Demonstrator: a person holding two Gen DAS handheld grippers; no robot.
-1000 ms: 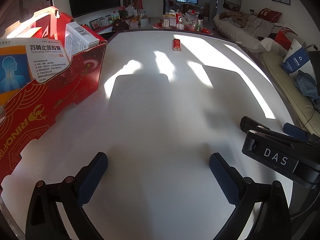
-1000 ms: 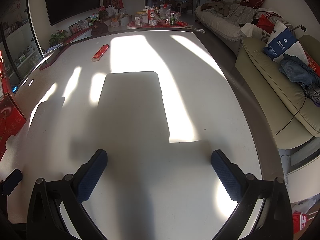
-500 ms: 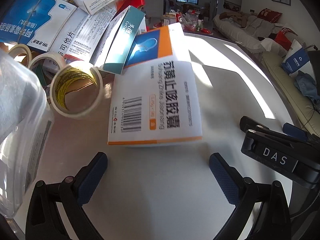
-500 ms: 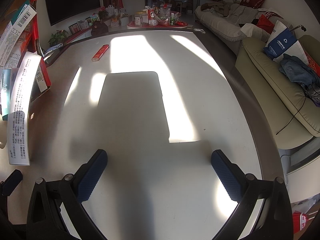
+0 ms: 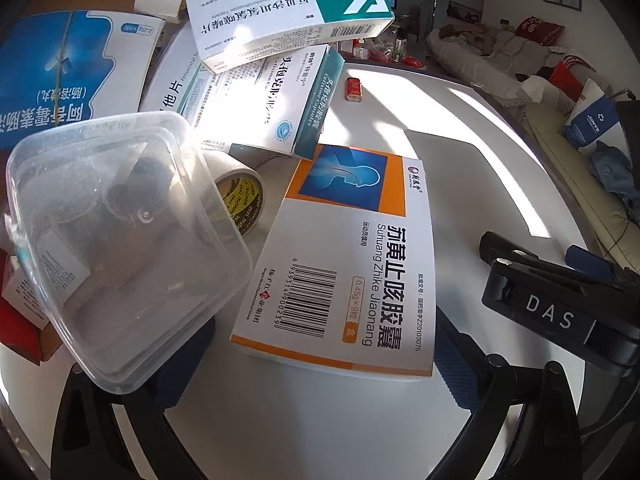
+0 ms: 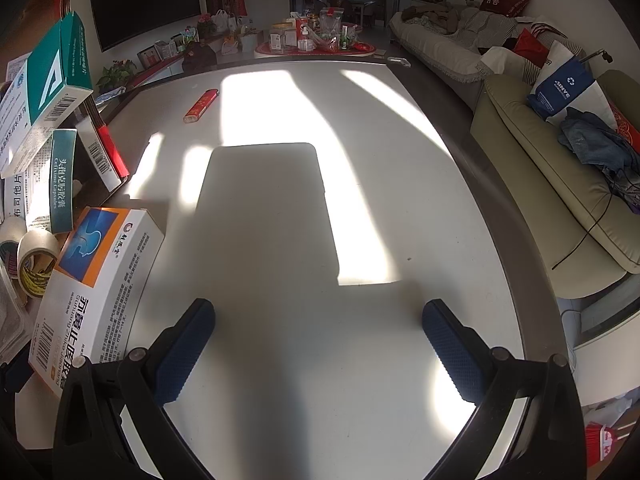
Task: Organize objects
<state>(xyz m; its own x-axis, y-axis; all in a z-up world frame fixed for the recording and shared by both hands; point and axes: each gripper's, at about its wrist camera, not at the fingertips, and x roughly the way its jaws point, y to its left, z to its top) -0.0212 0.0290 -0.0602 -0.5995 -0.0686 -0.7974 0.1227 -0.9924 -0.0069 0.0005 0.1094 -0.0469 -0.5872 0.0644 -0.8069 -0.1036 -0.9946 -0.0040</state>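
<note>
Left wrist view: The orange-and-white medicine box (image 5: 340, 256) lies flat on the white table (image 5: 400, 420) and serves as the landmark. Left of it sits an upturned clear plastic container (image 5: 120, 240); a tape roll (image 5: 240, 200) lies between the two. Beyond the landmark, a teal-edged box (image 5: 264, 104), a green-and-white box (image 5: 288, 12) and a blue box (image 5: 60, 76) form a loose heap. A small red lighter (image 5: 353, 89) lies well beyond, alone. The left gripper (image 5: 320, 364) has its fingers spread wide, holding nothing; the landmark's near edge lies between them.

Right wrist view: The right gripper (image 6: 318, 344) rests over bare table to the right of the landmark box (image 6: 100, 280), fingers spread apart and empty. The lighter (image 6: 201, 105) lies far beyond.

Progress assessment: Sorting appears not yet begun. All items remain scattered and unarranged.
</note>
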